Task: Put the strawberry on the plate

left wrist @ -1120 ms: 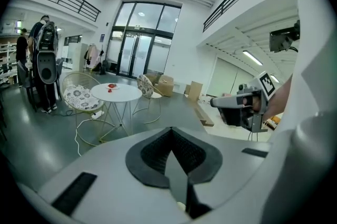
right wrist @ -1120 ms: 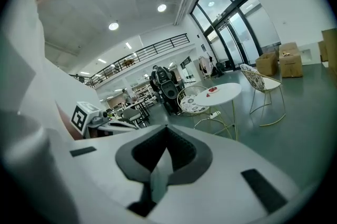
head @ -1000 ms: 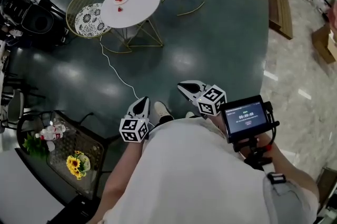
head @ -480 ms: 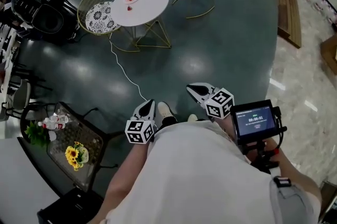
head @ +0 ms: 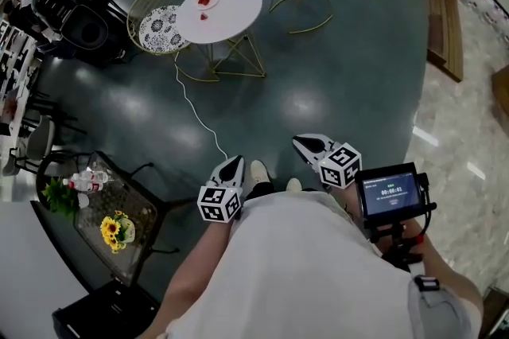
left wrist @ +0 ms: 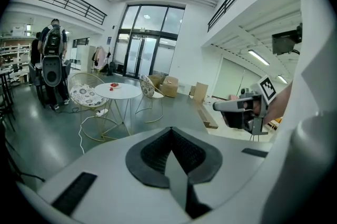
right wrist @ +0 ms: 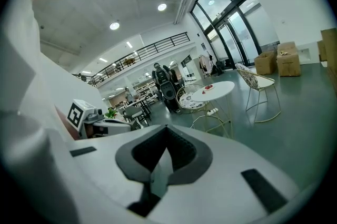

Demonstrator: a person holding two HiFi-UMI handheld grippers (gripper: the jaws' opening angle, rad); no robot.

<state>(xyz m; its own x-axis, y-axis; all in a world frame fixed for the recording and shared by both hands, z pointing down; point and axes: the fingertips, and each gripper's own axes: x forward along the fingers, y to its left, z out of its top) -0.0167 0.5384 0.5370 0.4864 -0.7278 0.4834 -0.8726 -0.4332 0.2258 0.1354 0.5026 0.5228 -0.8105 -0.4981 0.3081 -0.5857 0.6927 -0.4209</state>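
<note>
While the table (head: 235, 11) sits well apart, left gripper (head: 234, 162) and right gripper (head: 302, 142) fingers closed, empty; strawberry (head: 203, 15) pick, plate (head: 213, 3) drop pending.

White t-shirt (head: 302, 266), pale shoes (head: 259, 172); left gripper (head: 235, 162) and right gripper (head: 302, 142) are white shells with black-and-white marker cubes (head: 219, 203), right one has a black screen (head: 390, 192).

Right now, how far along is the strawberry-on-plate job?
Done: nothing yet. A red piece, likely the strawberry, lies on the white table beside the plate, which already holds something red. In hand: nothing. The left gripper and right gripper are both shut and empty, held near the person's body, well across the floor from the table. Left: walk over, pick, place.
</note>
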